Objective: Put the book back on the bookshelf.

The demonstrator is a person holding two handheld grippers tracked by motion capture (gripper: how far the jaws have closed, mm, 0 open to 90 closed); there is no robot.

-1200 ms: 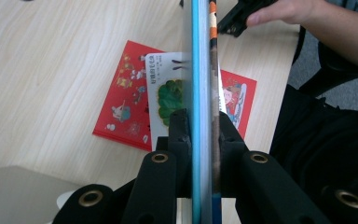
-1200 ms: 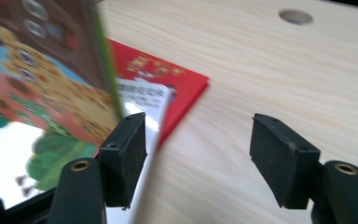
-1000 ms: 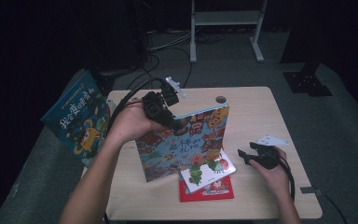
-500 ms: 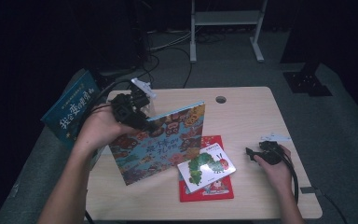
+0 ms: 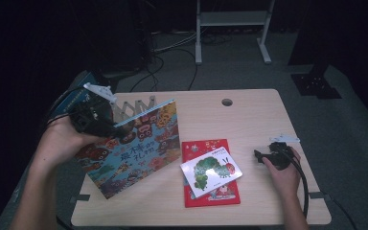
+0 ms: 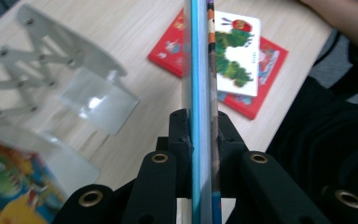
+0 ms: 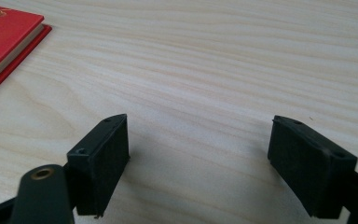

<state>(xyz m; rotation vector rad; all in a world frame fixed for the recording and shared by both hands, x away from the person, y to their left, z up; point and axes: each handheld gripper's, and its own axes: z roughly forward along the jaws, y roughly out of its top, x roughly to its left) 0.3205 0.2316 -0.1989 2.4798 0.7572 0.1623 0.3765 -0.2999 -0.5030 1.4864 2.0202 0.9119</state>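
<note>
I'm reading large Chinese characters on the colourful picture book (image 5: pixel 139 143) cover, too blurred to make out; the caterpillar book (image 5: pixel 211 170) title is illegible too.

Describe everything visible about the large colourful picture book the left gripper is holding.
The large picture book is a thin, wide hardcover with a light blue edge and a busy cover of cartoon monsters around big lettering. It is closed and tilted, upper edge raised, its lower corner down near the table front edge at the left. The left gripper is shut on its upper left edge; the left gripper view shows the pads pressing both covers. It stands apart from the red book beside it, in front of a clear folding rack.
</note>
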